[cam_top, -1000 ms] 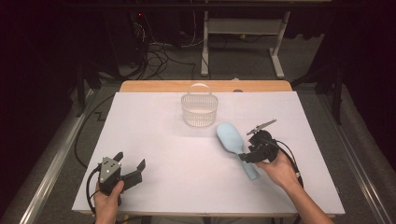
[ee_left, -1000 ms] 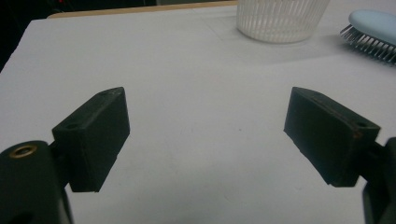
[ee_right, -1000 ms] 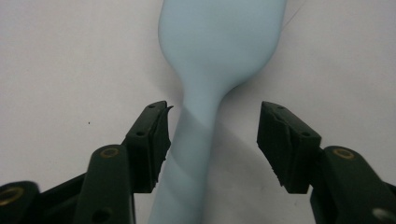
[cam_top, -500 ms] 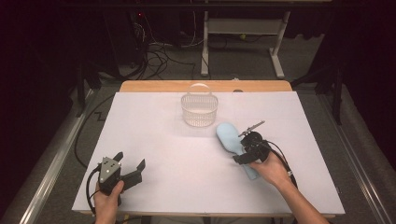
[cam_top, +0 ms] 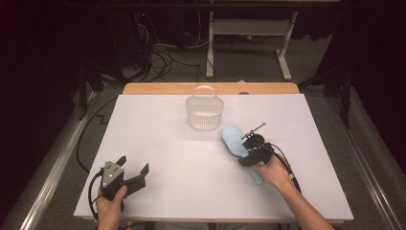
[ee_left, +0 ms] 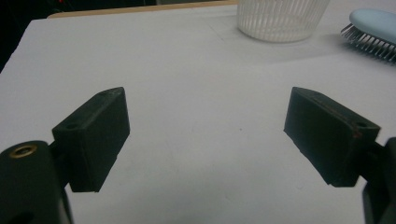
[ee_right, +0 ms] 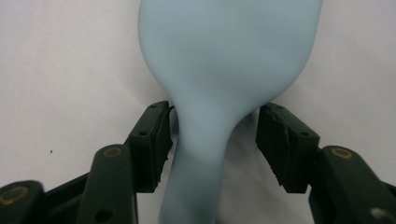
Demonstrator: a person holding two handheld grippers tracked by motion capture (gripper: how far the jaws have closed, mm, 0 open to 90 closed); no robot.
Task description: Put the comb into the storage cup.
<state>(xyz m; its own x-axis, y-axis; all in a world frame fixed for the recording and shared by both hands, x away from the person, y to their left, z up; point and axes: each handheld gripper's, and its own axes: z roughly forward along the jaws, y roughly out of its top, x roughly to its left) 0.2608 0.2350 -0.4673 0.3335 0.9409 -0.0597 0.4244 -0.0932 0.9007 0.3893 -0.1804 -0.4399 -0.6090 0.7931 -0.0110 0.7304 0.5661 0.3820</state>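
Advanced over the pale blue hairbrush since the earlier frame, right gripper straddles its neck, jaws narrowly apart along its long axis; left gripper gapes wide, well away.

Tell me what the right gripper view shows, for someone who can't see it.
A light blue hairbrush lies back-up on a white table, its neck between the right gripper's two open black fingers. The left one touches it; the right stands just clear.
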